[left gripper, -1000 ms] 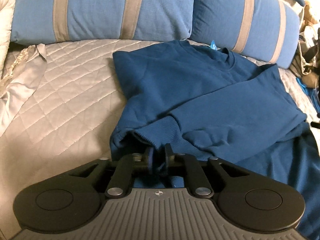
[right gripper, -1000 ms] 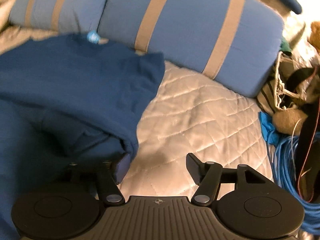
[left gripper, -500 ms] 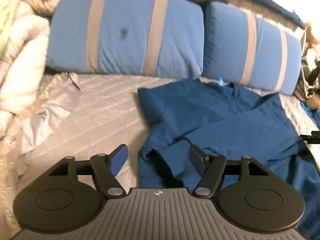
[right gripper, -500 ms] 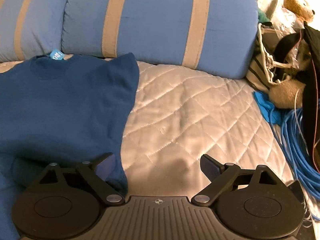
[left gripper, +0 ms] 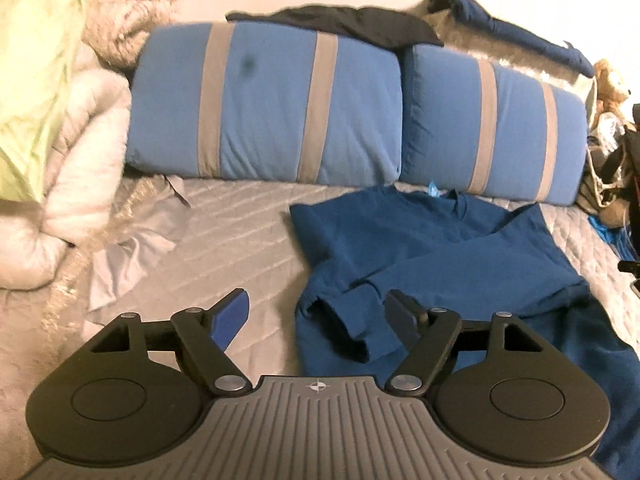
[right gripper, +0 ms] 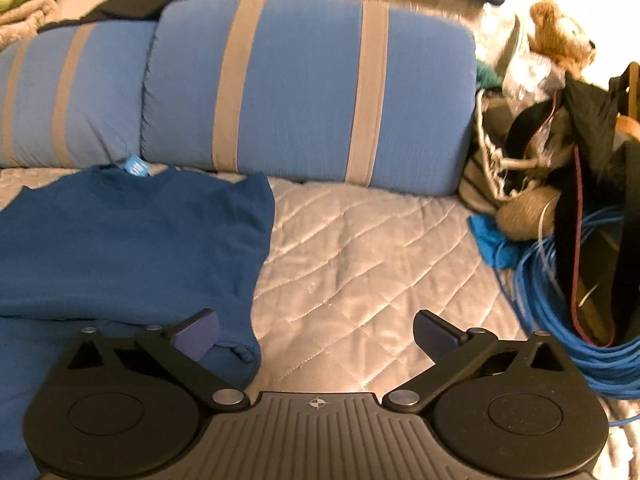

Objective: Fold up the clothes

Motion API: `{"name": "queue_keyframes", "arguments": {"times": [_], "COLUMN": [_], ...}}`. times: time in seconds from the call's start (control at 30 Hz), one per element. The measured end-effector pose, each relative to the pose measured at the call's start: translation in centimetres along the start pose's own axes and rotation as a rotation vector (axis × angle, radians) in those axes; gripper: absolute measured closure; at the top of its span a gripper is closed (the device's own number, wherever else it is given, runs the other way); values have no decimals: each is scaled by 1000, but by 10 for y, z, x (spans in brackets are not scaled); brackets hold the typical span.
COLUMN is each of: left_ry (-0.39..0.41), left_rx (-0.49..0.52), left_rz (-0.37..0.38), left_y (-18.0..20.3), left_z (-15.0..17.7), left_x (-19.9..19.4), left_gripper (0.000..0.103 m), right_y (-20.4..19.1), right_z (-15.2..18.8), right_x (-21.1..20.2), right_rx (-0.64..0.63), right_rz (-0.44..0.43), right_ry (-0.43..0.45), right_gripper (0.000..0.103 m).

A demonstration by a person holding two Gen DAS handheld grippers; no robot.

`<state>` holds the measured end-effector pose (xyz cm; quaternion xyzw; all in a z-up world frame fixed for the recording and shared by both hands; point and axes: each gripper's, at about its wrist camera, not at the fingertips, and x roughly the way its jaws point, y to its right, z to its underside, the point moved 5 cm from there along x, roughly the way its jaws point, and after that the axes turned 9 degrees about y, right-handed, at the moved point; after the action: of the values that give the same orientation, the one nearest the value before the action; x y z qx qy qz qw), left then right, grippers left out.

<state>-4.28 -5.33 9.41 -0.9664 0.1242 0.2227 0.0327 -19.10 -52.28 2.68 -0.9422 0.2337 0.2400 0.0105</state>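
A dark blue sweatshirt (left gripper: 432,248) lies on the quilted grey bed (left gripper: 240,232), collar toward the pillows, with one sleeve folded across its body and the cuff (left gripper: 352,320) at its left edge. My left gripper (left gripper: 318,316) is open and empty, raised just above and behind the cuff. In the right wrist view the sweatshirt (right gripper: 120,248) fills the left side. My right gripper (right gripper: 316,332) is open and empty, over the sweatshirt's right edge and bare quilt (right gripper: 360,260).
Two blue pillows with grey stripes (left gripper: 264,104) (right gripper: 312,88) line the back of the bed. White bedding and a pale grey cloth (left gripper: 132,248) lie at the left. A coil of blue cable (right gripper: 560,300), bags and a teddy bear (right gripper: 560,36) crowd the right edge.
My left gripper let go of the sleeve cuff, opened and pulled back and up. My right gripper also drew back from the sweatshirt's right edge and opened wider.
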Motion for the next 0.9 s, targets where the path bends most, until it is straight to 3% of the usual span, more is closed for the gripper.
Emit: {"name": "queue_keyframes", "arguments": {"times": [0.23,0.4,0.57,0.67,0.9], "left_ry": [65,79,41,10,-90], "left_rx": [18,76,43,29,-107], "left_rz": [37,61,143,133,202], "left_y": [-6,-7,-11,-19,-40], "left_z": [-6,8,26,36,71], "left_x": [-39,-59,-67,-66,-61], "left_gripper": [28,27,27,27,27], "right_y": [4,9,21,28,44], "right_z": [-16,-11,1,7,21], "right_x": [-56,-90,-115,-126,-139], "right_rx": [43,27,27,37,52], "right_rz": [-42,-61,-61,-55,-50], "right_ry": [63,90,112,120,110], "right_gripper": [0,0,0,0,0]}}
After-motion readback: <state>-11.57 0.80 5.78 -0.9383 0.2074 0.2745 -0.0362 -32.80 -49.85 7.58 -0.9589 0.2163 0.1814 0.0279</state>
